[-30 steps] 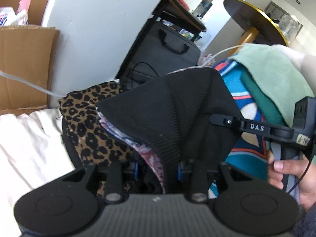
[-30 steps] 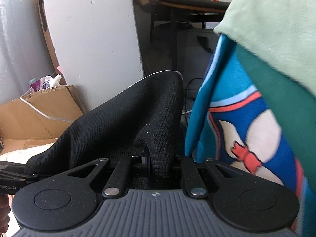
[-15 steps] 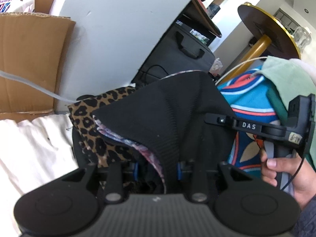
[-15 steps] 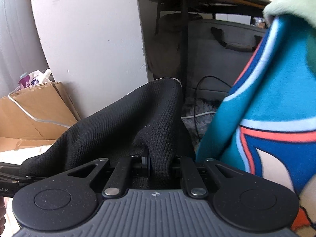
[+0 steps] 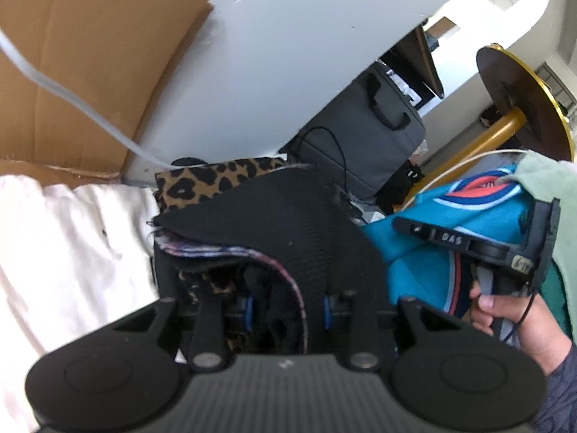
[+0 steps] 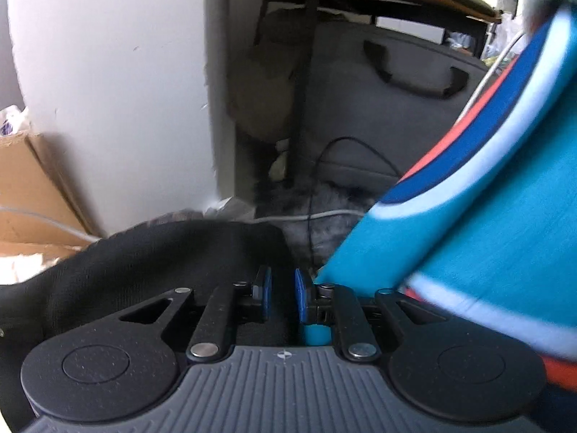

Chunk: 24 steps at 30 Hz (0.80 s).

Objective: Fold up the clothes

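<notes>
Left wrist view first: our left tool [image 5: 286,306] grips the black ribbed knit garment [image 5: 288,227], which drapes ahead of it over a leopard-print cloth [image 5: 212,180] on the white sheet [image 5: 65,238]. Our right tool [image 6: 283,288], seen from its own camera, stands with pads parted and nothing between them; the knit lies just left of it, touching the left finger, so it is the nearer regrasp. A teal patterned fabric [image 6: 487,216] crowds its right side; open room lies ahead toward the grey bag [image 6: 396,115].

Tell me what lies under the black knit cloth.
Under the black knit a pink-purple patterned layer and leopard-print fabric show at its edge. What lies deeper in the pile is covered.
</notes>
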Each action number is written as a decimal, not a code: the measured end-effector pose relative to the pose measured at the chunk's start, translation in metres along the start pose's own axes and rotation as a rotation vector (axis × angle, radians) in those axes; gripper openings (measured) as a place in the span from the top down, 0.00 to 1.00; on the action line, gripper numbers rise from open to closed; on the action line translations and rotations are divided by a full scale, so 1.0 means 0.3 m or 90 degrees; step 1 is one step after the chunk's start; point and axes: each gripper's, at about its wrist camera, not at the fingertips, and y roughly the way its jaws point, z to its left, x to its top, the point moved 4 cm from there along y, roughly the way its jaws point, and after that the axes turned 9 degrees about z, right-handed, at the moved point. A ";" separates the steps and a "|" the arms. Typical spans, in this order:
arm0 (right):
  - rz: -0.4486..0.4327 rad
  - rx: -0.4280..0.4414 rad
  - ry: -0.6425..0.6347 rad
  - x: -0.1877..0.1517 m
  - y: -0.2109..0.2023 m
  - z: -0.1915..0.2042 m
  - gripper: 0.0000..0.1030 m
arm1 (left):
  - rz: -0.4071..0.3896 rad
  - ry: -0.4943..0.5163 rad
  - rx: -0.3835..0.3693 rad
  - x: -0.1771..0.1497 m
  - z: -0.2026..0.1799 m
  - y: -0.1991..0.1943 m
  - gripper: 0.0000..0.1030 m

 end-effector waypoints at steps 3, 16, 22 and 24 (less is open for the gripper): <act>-0.009 0.018 0.007 -0.023 -0.030 0.019 0.87 | -0.003 0.004 -0.002 0.007 -0.002 0.006 0.66; 0.005 0.139 0.058 -0.244 -0.031 0.182 0.86 | 0.014 -0.004 -0.008 0.040 0.019 0.019 0.65; 0.007 0.137 0.082 -0.349 -0.027 0.237 0.86 | 0.006 -0.048 -0.029 0.052 0.055 -0.006 0.57; -0.010 0.151 0.087 -0.350 -0.053 0.256 0.86 | -0.001 -0.054 -0.030 0.069 0.061 -0.009 0.55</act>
